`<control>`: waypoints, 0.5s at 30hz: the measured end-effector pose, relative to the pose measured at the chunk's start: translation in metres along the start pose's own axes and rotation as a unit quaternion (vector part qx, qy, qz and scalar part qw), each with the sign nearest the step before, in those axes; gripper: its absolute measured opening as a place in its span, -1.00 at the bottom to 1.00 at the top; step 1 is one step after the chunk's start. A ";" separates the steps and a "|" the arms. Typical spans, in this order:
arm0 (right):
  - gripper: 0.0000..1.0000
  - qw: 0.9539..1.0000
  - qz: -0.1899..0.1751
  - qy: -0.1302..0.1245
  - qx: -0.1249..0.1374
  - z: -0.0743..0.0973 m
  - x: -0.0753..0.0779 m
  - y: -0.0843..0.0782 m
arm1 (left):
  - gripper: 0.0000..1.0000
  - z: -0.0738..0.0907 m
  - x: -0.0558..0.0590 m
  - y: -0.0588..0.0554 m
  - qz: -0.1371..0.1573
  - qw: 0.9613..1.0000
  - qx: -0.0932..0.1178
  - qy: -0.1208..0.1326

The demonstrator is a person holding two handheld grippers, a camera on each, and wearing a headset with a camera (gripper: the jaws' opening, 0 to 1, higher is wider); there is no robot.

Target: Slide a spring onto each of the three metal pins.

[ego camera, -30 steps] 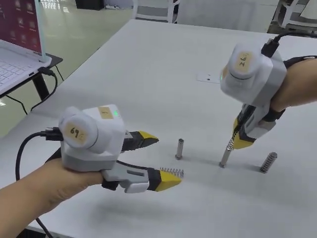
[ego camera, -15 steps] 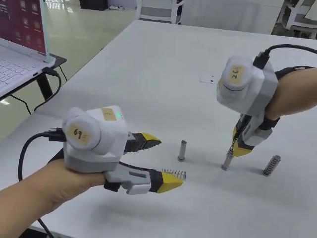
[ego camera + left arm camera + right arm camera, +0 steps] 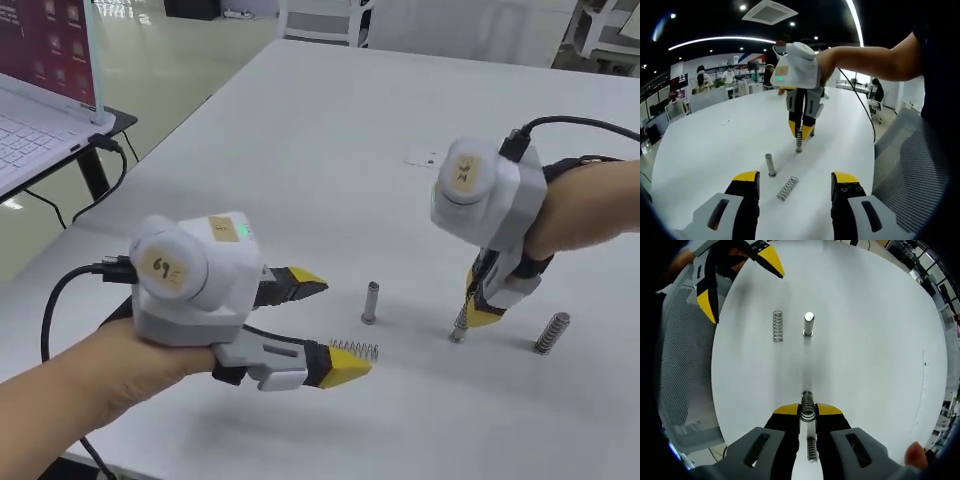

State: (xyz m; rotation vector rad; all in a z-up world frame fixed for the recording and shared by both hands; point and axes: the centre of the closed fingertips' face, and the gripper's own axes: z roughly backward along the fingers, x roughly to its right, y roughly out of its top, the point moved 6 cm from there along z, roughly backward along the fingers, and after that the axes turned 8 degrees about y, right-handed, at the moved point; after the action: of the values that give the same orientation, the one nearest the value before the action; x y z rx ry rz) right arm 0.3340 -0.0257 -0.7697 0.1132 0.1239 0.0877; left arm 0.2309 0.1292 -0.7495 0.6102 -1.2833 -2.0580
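Jaws of right gripper (image 3: pixel 482 317) downward, pinching spring (image 3: pixel 808 409)

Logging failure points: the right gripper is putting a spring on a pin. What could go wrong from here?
1. The held spring in the right gripper may snag or push sideways and tip the middle pin.
2. The open left gripper hovers by the loose spring and bare pin; a careless reach could roll one or topple the other.
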 end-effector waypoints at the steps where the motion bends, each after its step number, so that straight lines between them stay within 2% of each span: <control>1: -0.82 1.000 0.000 0.001 0.000 -0.001 0.000 0.000 | 0.05 0.000 0.000 0.000 0.000 1.000 0.000 0.000; 15: -0.82 1.000 -0.002 0.004 -0.002 -0.012 0.000 -0.001 | 0.04 0.000 0.000 0.000 -0.001 1.000 -0.003 0.000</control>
State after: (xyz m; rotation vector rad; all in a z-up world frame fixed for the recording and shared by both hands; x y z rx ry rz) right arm 0.3326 -0.0255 -0.7813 0.1089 0.1322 0.0840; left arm 0.2308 0.1287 -0.7501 0.6094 -1.2775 -2.0624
